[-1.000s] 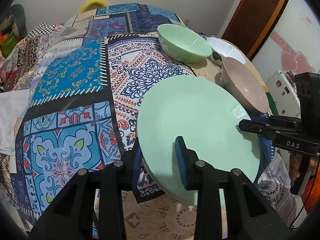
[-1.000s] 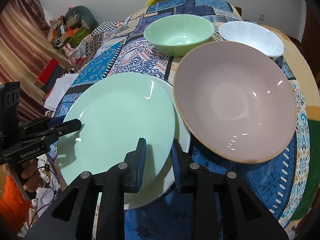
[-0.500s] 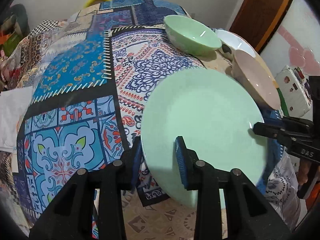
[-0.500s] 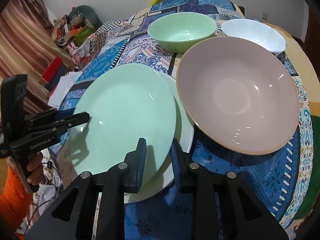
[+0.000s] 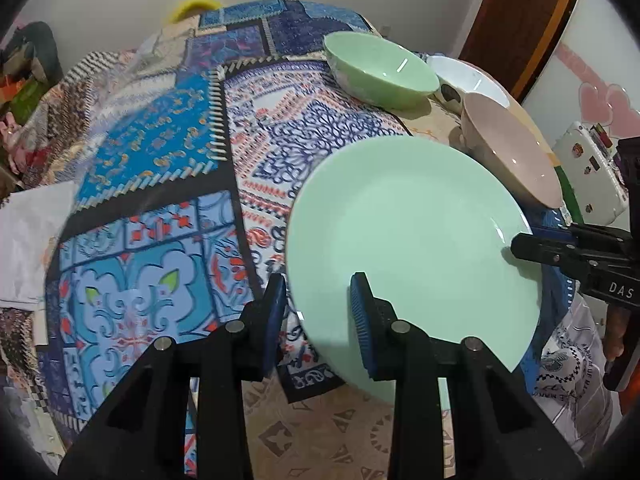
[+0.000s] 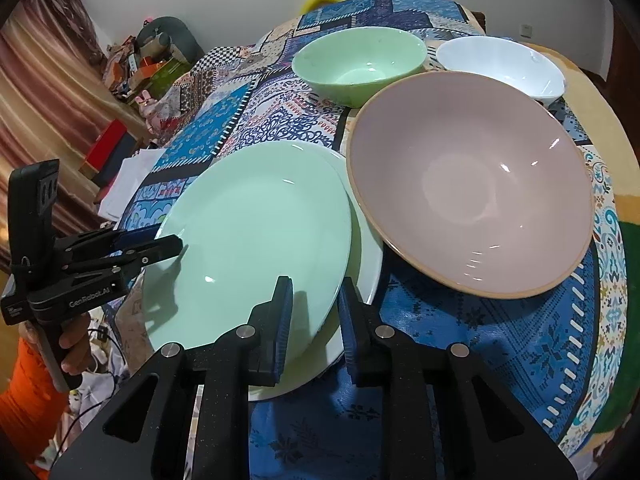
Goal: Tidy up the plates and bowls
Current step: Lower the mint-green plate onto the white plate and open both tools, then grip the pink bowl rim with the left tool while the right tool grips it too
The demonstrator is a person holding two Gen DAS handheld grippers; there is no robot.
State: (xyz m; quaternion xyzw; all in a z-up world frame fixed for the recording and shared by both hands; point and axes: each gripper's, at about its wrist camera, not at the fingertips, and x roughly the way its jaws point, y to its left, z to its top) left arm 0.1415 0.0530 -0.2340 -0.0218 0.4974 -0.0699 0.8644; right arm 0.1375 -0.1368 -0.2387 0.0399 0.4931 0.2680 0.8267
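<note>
you hold the green plate [image 6: 256, 240] by opposite rims, both tools clamped on it: your left gripper [image 5: 320, 312] pinches the near-left edge, and your right gripper [image 6: 314, 320] bites the edge nearest the pink bowl [image 6: 472, 204]. the right jaws have just been closing a little further, with the plate's rim between them, so that grip looks firmer than it was a second ago.

since then the green plate has slid toward the pink bowl and now covers most of the white plate [image 6: 370, 256] beneath it; only a crescent of white shows along the right and near side. it sits slightly tilted, with its left edge out past the patterned tablecloth [image 5: 152, 168], so whether it rests flat on the white plate cannot be told.

the green bowl [image 6: 358, 64] and white bowl [image 6: 500, 64] stand farther back, side by side, untouched, with the pink bowl just beside the plates.

the plate stack looks nearly made. what seems left is to settle the green plate squarely and let go on both sides; the three bowls are not yet nested.
</note>
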